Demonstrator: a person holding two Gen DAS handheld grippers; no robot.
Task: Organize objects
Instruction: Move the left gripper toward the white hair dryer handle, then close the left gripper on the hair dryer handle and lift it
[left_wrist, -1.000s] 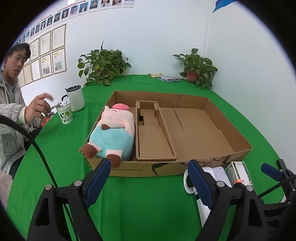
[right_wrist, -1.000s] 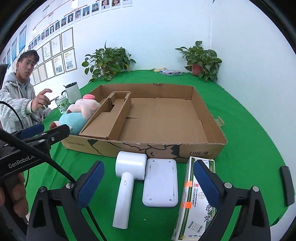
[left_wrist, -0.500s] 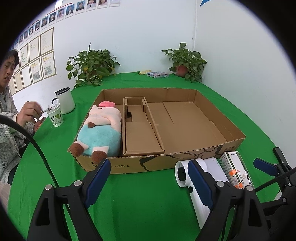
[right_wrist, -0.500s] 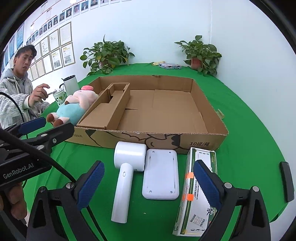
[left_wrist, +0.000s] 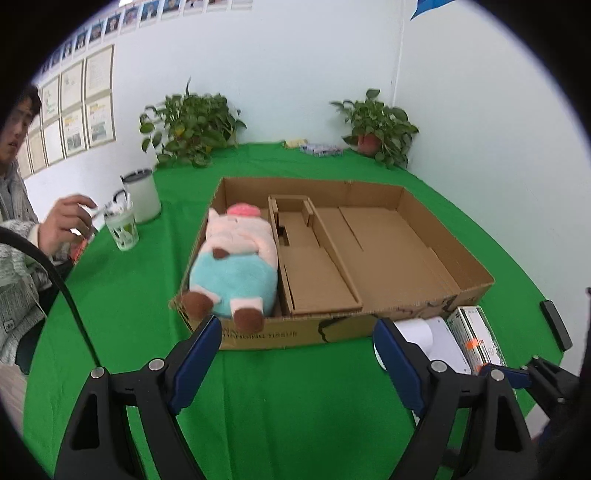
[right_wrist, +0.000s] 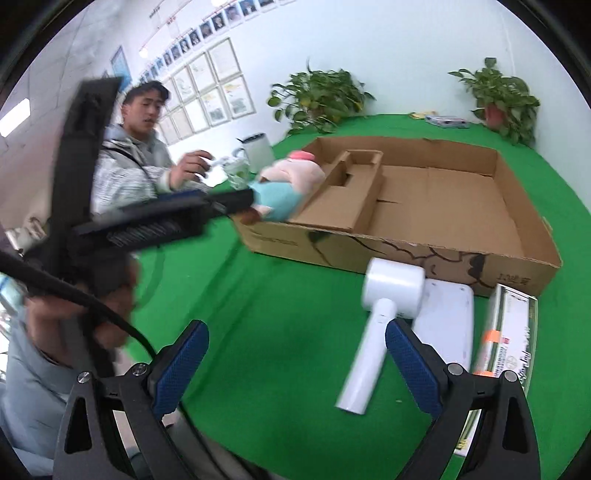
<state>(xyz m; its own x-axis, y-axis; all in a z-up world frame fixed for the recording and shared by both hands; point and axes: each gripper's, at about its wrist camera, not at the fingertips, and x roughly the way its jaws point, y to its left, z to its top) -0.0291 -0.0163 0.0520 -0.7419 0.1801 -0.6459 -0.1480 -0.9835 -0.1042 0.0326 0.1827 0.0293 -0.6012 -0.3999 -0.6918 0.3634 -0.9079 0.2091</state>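
1. Where the left wrist view looks down over the green tablecloth (left_wrist: 295, 406), the left gripper (left_wrist: 297, 352) has its blue-padded jaws spread wide with only cloth between them; nothing is held.
2. Same view: the cardboard box (left_wrist: 447, 236) lies just beyond the fingertips. The plush pig (left_wrist: 236, 266) lies in its left compartment, feet over the near wall. A cardboard insert (left_wrist: 314, 273) fills the middle; the right section is bare cardboard.
3. Same view: the right finger hides most of the white hair dryer (left_wrist: 417, 332); the white flat device (left_wrist: 443, 343) and the tissue box (left_wrist: 476, 336) beside it are only partly seen, all just outside the box's near right corner. Part of the right gripper's frame shows at the lower right edge.
4. Same view, left edge: a seated person's hand (left_wrist: 62, 221) is at a patterned cup (left_wrist: 123, 229), next to a white mug (left_wrist: 142, 195). Cut off by the frame.
5. Right wrist view: the right gripper (right_wrist: 295, 360) is also wide open and empty. Its right finger covers part of the hair dryer's (right_wrist: 384, 306) handle; no contact can be made out.
6. Same view: flat device (right_wrist: 447, 317) lies touching the dryer head, tissue box (right_wrist: 509, 332) at its right, partly hidden by the finger.
7. Same view: the left gripper's body is motion-blurred at left, covering part of the plush pig (right_wrist: 284, 184) in the cardboard box (right_wrist: 406, 254).
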